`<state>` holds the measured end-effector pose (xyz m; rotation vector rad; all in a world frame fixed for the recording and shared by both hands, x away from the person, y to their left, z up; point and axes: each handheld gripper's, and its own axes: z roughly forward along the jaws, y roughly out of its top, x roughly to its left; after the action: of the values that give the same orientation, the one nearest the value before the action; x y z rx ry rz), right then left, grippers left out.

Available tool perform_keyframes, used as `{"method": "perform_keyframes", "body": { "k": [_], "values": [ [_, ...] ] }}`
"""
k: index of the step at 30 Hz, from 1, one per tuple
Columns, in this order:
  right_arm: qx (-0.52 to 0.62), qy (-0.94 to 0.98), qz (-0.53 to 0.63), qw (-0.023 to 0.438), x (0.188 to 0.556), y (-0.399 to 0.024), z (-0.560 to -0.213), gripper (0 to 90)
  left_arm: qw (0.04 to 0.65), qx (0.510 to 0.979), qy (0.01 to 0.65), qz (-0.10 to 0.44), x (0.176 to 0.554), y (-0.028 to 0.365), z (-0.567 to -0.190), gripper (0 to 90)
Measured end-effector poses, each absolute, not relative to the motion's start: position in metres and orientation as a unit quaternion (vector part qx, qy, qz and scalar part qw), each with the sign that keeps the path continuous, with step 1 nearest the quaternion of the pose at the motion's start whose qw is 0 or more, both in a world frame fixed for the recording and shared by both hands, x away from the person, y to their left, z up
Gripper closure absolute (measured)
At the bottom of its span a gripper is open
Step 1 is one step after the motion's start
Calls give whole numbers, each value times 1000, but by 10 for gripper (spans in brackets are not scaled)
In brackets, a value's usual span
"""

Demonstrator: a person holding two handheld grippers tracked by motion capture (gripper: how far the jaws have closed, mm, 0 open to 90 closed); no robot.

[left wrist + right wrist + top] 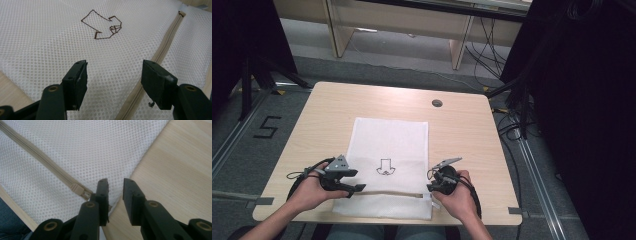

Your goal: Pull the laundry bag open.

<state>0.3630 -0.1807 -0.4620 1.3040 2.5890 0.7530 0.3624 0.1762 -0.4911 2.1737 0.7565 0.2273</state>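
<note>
Since the mesh bag (389, 150) looks soft and limp, I'd pinch its zip pull (79, 191); left gripper (113, 82) wide open, right gripper (115, 195) narrowly parted, empty

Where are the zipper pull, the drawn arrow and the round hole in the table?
zipper pull (79, 190), right gripper view, its beige body.
drawn arrow (102, 25), left gripper view, inside its outline.
round hole (437, 103), high view, its centre.

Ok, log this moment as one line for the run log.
scene: mesh bag flat on table | zipper closed | left tongs open over zipper | right tongs open by slider
</note>
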Motion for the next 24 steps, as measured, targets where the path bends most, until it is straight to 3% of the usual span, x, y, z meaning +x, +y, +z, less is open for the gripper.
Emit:
{"method": "perform_keyframes", "body": {
  "k": [7, 24],
  "values": [
    [440, 865, 238, 45, 361, -178, -460, 894, 427, 850, 293, 97, 363, 162, -490, 423],
    [459, 862, 213, 5, 361, -167, -467, 900, 454, 856, 239, 62, 353, 111, -488, 516]
  ]
}}
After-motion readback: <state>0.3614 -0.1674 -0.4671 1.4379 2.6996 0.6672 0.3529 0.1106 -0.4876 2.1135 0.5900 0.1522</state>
